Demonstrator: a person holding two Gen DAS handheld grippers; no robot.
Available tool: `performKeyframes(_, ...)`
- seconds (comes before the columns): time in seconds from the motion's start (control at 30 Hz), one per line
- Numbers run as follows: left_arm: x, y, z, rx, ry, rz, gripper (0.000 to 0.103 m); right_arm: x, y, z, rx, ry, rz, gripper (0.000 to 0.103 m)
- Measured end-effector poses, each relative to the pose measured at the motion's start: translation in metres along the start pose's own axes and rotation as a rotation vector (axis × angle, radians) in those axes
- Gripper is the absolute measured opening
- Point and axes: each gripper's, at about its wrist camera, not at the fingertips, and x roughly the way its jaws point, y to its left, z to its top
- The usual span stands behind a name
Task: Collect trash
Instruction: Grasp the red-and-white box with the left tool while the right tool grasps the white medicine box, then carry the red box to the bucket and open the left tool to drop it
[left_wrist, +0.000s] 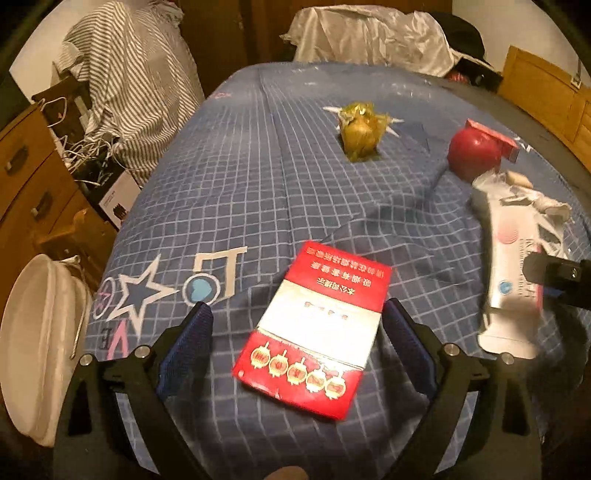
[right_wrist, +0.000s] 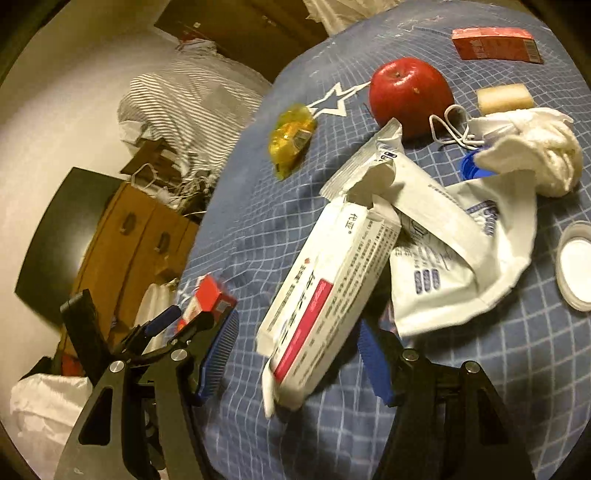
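As we looked along the left hand-held gripper (left_wrist: 297, 325), its blue pads stood wide apart, with the red cigarette pack (left_wrist: 314, 328) lying flat on the blue checked bedcover (left_wrist: 236, 177) between them and no pad touching it. We judged the pack light and stiff but crushable, best taken across its two long edges. At three o'clock from it lay the white medicine box (left_wrist: 511, 273), blurred in that view.

In the right wrist view the right hand-held gripper (right_wrist: 297, 354) also stood apart, its pads either side of the near end of that white medicine box (right_wrist: 328, 295) and clear of it. The box looked like thin card with a torn-open far end, so light and easily dented; we would grip the closed near end across its narrow sides. At one o'clock beyond it lay a torn white pouch (right_wrist: 465, 258), limp and slippery by our guess, then a crumpled tissue (right_wrist: 546, 147), soft and almost weightless. Farther off sat a yellow wrapper (right_wrist: 291, 136) at eleven o'clock, crackly and loose, a red apple (right_wrist: 410, 92) and a small red carton (right_wrist: 495, 44).
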Motion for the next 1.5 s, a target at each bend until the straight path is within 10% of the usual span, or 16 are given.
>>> performKeyframes(0.13,0.007,-0.007,-0.003,0.008,0.023,-0.02,0.072,0.011,0.007,0.004,-0.034,-0.021,-0.051,0.053)
performKeyframes(0.57,-0.036,-0.033,-0.014,-0.116,-0.104,-0.006,0.063,-0.043,0.051,-0.017,-0.411,-0.177,-0.195,0.02)
performKeyframes(0.97,-0.132,-0.124,-0.004,-0.112,-0.348,-0.1,0.063,-0.168,0.037,-0.039,-0.546,-0.439,-0.393,0.019)
performKeyframes(1.5,-0.152,-0.158,0.005,-0.107,-0.411,-0.079,0.063,-0.223,0.041,-0.044,-0.569,-0.556,-0.429,0.019)
